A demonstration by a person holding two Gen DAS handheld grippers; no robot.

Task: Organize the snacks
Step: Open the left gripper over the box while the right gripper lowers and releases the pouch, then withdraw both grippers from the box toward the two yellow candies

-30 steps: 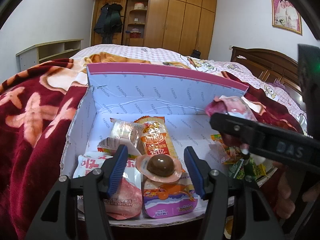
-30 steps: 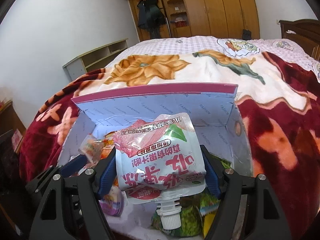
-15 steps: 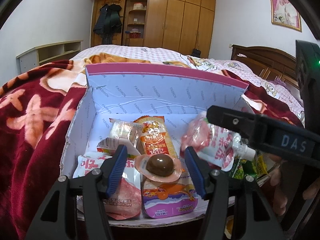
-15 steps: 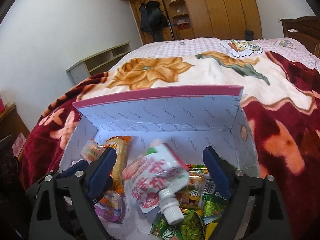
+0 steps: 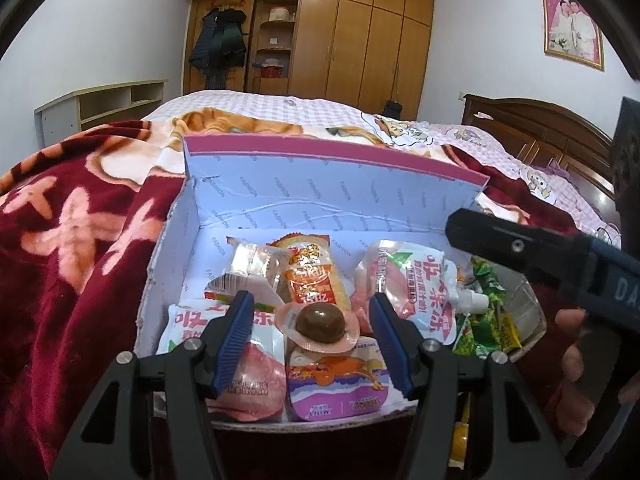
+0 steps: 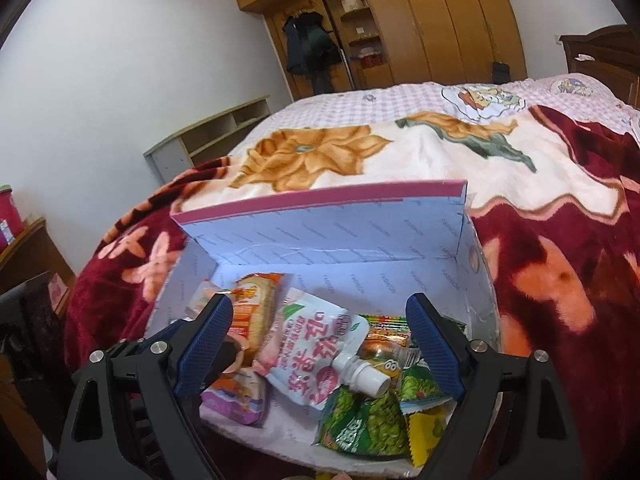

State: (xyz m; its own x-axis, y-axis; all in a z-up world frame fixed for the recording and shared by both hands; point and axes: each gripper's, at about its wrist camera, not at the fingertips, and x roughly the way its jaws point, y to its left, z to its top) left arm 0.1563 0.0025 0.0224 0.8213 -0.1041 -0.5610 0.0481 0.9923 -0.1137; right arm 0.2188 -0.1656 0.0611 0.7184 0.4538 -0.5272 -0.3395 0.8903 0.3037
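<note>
An open cardboard box (image 5: 328, 204) with a pink rim lies on the bed and holds several snacks; it also shows in the right wrist view (image 6: 340, 240). A pink jelly pouch with a white cap (image 6: 320, 356) lies loose in the middle of the box, also seen in the left wrist view (image 5: 416, 292). My right gripper (image 6: 320, 352) is open above it, holding nothing. My left gripper (image 5: 312, 340) is open, its fingers either side of a brown chocolate cup (image 5: 320, 322) without touching it.
An orange cracker pack (image 5: 310, 276), a purple pudding cup (image 5: 336, 392) and green pea bags (image 6: 368, 420) fill the box. A red floral blanket (image 5: 72, 248) surrounds it. A wardrobe (image 5: 360, 40) and wooden headboard (image 5: 540, 132) stand behind.
My right gripper opened and let go of the pink jelly pouch, which dropped into the middle of the box. The right gripper then drew back a little. The left gripper stayed still.
</note>
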